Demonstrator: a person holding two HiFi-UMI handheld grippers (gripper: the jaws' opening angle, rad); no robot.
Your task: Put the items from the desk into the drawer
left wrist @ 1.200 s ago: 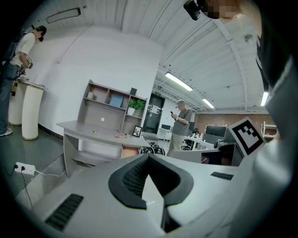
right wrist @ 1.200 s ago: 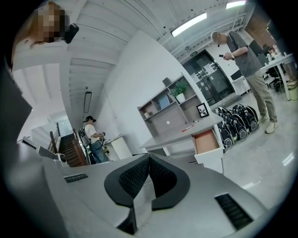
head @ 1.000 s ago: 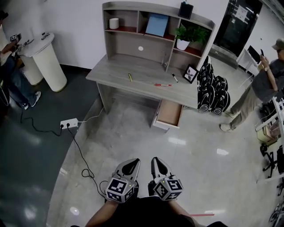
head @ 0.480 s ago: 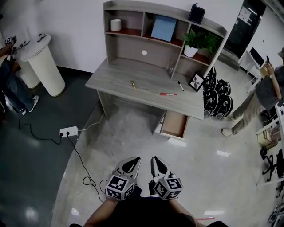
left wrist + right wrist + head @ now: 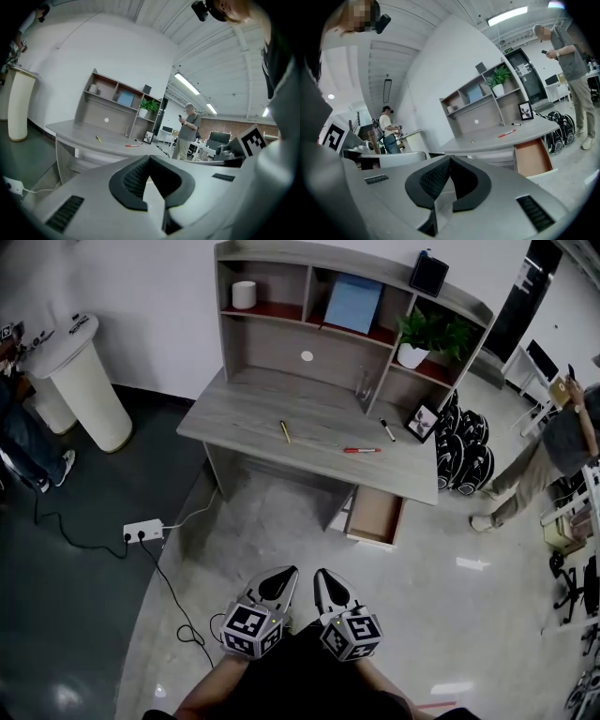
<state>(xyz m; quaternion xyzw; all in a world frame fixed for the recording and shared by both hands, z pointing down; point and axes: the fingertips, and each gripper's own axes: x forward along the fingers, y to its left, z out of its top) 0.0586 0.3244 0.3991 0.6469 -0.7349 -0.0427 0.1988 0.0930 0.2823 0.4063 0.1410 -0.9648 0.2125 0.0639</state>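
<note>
— Head view: is anything stowed?
— Nothing. Yellow pen (image 5: 284,431), red pen (image 5: 362,450), black pen (image 5: 386,429) are left on the table (image 5: 253,413); its drawer (image 5: 375,517) is opened; left tool (image 5: 280,577), right tool (image 5: 327,579) are closed, empty, well away.

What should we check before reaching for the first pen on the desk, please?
1. Drawer open to receive items: ok.
2. Yellow pen, red pen and black marker lying free on the desk: ok.
3. Left claw open for a grasp: not ok, shut and empty.
4. Right claw open for a grasp: not ok, shut and empty.
5. Desk within reach: not ok, both claws are over the floor, well short of it.
</note>
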